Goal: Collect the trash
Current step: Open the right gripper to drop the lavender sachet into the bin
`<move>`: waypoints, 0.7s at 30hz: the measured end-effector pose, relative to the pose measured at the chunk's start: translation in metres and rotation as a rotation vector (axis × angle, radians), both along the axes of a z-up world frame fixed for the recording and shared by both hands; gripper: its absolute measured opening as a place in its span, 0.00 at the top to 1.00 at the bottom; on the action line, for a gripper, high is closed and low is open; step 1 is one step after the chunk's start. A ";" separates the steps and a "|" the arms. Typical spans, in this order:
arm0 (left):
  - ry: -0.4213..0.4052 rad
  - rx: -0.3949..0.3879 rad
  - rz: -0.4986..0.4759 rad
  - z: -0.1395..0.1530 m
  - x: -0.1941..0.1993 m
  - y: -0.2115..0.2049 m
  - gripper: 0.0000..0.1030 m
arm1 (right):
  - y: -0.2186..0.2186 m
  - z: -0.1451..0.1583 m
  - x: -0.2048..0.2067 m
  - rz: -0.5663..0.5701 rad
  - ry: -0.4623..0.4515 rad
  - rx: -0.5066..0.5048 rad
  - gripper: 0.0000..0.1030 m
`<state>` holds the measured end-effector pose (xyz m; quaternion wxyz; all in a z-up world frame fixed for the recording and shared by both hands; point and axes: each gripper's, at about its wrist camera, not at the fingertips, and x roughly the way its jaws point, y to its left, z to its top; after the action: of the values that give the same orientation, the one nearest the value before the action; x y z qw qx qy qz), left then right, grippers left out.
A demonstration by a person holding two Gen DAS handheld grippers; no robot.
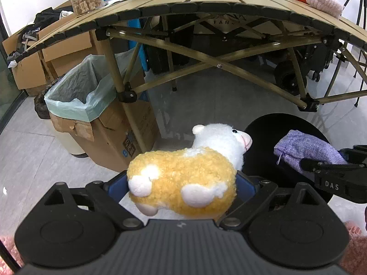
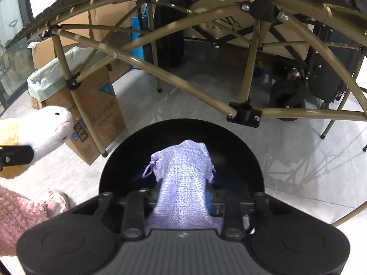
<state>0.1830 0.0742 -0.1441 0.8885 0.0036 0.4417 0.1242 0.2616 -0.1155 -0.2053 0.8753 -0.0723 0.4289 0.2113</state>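
A yellow and white plush sheep (image 1: 183, 183) sits crosswise in my left gripper (image 1: 181, 184), whose wide-set blue pads press its flanks. The sheep's white head (image 2: 52, 128) also shows at the left of the right wrist view. A lilac woven drawstring pouch (image 2: 183, 174) lies between the fingers of my right gripper (image 2: 182, 198), right above the round black bin (image 2: 123, 160). The jaws stand partly apart, with a dark gap left of the pouch. In the left wrist view the pouch (image 1: 305, 146) hangs over the same bin (image 1: 270, 128), just right of the sheep.
A cardboard box lined with a pale green bag (image 1: 75, 87) stands to the left by a table leg. The folding table's frame (image 2: 174, 78) crosses overhead and behind the bin, with a wheeled cart behind it. Pink fluffy fabric (image 2: 20, 213) lies at the lower left.
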 end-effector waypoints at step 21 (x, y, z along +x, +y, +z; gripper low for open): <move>0.026 0.006 -0.017 -0.006 0.000 0.000 0.09 | -0.003 -0.002 0.001 -0.048 -0.001 -0.069 0.00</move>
<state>0.1826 0.0737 -0.1504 0.8838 0.0113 0.4527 0.1180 0.2627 -0.1184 -0.2069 0.8774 -0.0925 0.4369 0.1752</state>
